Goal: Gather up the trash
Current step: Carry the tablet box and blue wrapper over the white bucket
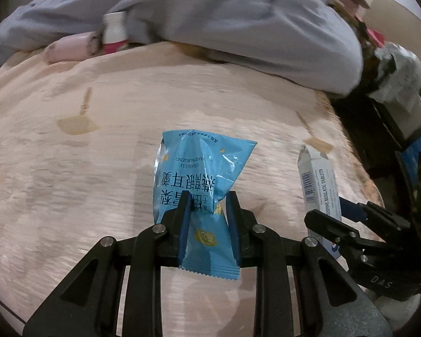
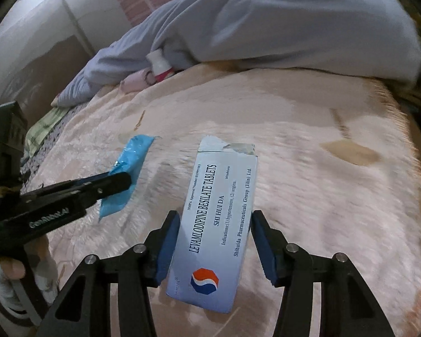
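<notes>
- Blue plastic: snack wrapper (image 1: pixel 202 185), pinched at its lower half by the left gripper (image 1: pixel 207 210). The jaws stand nearly together, clamped on the film, which creases between the pads. The wrapper appears raised off the bedspread, probably for carrying off as trash.
- White card: empty-looking tablet box (image 2: pixel 219 224), top flap torn open, lying lengthwise between the fingers of the right gripper (image 2: pixel 216 241). The jaws stand about half apart, set to the box's width. The left pad touches one long edge; the far pad sits at the other edge, and whether it presses there cannot be told. The box appears clear of the bed, so it is judged to be gripped.
- Both items are held side by side, near each other, each gripper angled downward; the lengthwise hold suits the narrow box, the pinch suits thin film.
- Pale pink plush: bedspread (image 1: pixel 70 182), with tan leaf motifs, beneath both items.
- Farther back: small white bottle with pink base (image 1: pixel 114 32), beside a pink roll-shaped object (image 1: pixel 70 49), at the edge of a grey-blue quilt (image 1: pixel 210 14). Possibly more items to collect.
- Farthest, right of the left wrist view: dark cluttered area beyond the bed, contents blurred.
</notes>
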Demonstrator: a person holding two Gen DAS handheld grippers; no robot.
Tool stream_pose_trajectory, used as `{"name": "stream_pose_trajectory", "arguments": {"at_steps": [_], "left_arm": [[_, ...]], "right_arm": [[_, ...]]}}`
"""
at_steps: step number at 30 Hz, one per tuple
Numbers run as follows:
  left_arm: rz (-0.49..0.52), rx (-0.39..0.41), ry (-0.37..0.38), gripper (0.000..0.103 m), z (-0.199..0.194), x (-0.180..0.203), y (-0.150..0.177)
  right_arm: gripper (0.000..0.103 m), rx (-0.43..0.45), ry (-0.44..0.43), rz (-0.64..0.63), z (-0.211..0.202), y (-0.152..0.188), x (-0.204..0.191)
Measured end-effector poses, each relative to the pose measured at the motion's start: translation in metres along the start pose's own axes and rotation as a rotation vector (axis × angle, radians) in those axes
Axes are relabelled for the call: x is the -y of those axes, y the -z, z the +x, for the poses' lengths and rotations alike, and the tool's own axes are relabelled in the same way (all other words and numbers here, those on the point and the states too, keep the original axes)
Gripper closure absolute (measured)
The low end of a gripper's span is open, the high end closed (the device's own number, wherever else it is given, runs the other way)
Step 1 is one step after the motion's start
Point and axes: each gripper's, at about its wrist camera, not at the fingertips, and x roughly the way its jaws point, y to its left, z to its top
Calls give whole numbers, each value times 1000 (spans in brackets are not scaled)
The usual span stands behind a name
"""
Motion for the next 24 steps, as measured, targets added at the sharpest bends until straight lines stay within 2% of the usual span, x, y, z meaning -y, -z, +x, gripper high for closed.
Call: {"name": "stream_pose_trajectory", "arguments": {"at_steps": [10, 24], "left_arm": [[125, 4, 55, 81, 5, 93, 5], [327, -26, 164, 81, 30, 238, 6]], "right_arm": [[52, 72, 91, 79, -71, 31, 63], [52, 154, 222, 286, -154, 76, 183]]}}
